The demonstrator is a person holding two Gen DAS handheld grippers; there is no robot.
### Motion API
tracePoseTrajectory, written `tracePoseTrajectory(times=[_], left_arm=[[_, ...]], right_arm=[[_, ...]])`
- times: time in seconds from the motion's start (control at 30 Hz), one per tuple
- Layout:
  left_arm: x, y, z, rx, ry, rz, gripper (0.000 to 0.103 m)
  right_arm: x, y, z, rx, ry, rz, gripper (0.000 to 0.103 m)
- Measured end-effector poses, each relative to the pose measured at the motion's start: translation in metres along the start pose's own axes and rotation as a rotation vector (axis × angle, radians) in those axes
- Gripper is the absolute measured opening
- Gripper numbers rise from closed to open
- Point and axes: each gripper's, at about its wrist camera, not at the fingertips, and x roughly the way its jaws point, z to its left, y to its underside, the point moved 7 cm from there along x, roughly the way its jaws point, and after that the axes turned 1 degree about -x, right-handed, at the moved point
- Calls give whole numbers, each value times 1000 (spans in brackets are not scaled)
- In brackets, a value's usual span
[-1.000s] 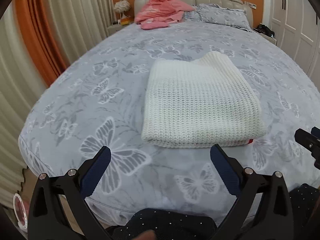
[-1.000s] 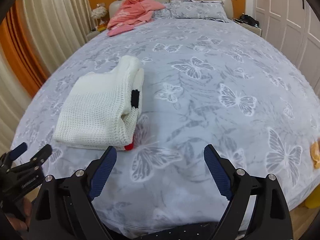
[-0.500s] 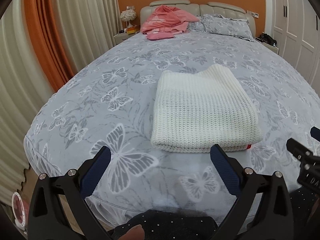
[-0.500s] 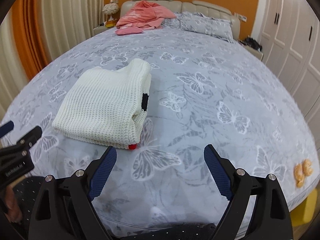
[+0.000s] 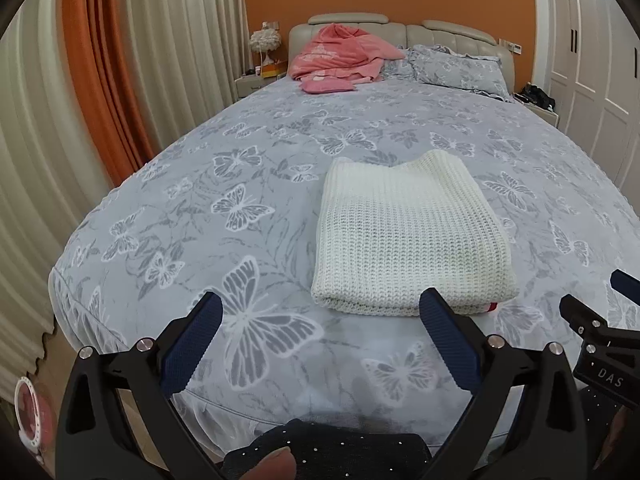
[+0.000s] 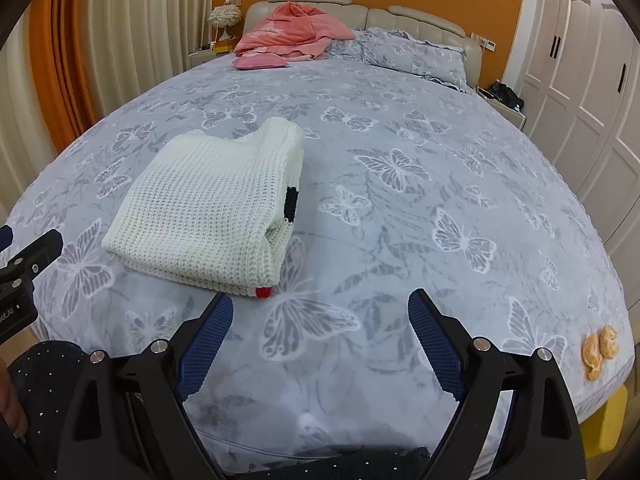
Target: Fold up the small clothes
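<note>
One folded white sweater (image 5: 408, 236) on the bed (image 5: 240, 160); we see 2 hand-held grippers, left (image 5: 320, 320) & right (image 6: 320, 320), both spread wide, empty.

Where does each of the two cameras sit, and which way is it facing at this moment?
Left wrist: on the left gripper, angled down over the bed's foot toward the headboard; its open blue fingers, a dark sleeve and the right gripper's tip at the right edge show.
Right wrist: on the right gripper, same heading, further right; open fingers, sleeve and left gripper's tip show.
Shared: the folded white sweater, the butterfly bedspread and the pink clothes by the headboard.
</note>
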Motion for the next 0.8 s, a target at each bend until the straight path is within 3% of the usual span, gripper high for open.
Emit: tracePoseTrajectory(times=[0.4, 0.8], left_arm=[[2, 2, 0, -29, 39, 10, 98], [5, 8, -12, 35, -15, 21, 98]], right_arm=[[0, 0, -2, 4, -6, 4, 87], [-1, 1, 0, 12, -6, 7, 87]])
